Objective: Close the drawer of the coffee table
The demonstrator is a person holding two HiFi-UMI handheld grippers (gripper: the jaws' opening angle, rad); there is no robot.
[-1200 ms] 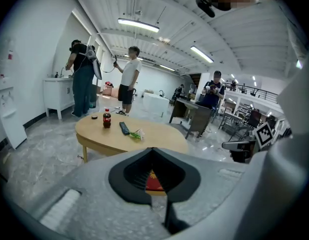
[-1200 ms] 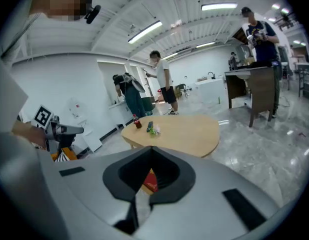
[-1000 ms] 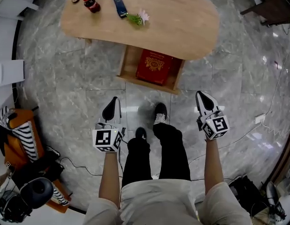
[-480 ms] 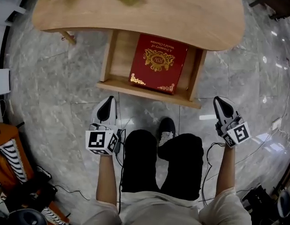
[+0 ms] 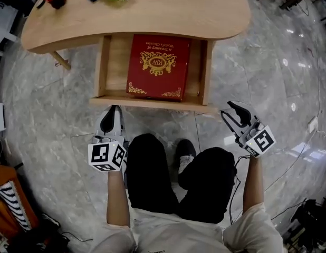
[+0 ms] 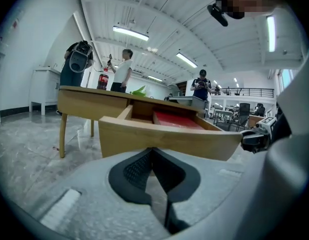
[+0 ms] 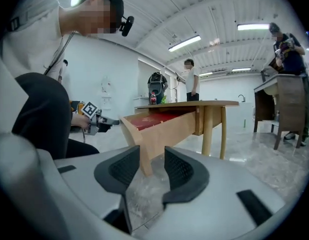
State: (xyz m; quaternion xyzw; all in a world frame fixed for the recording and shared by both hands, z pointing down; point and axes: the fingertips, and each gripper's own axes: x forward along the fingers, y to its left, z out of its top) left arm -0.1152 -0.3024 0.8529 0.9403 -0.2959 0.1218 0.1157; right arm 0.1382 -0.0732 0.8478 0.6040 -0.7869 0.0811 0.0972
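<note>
Drawer of pale wood, an open box with a plain flat front, stands pulled well out from under the rounded light-wood coffee table, toward the person. A large red book with gilt stamping lies flat in it. It looks stiff and, with that load, fairly heavy. It will likely run straight only if pushed evenly, so the front panel is the place to press, near both ends rather than at one corner; no handle shows. The left gripper is clenched on nothing, its tip just before the panel's left end; whether it touches I cannot tell. The right gripper has just been opening its jaws, which stand apart and empty, with the drawer's right front corner showing beyond the gap. Only the head view shows how far out the drawer is and the book's cover. Only the gripper views show the panel's upright face and people standing beyond the table.
</note>
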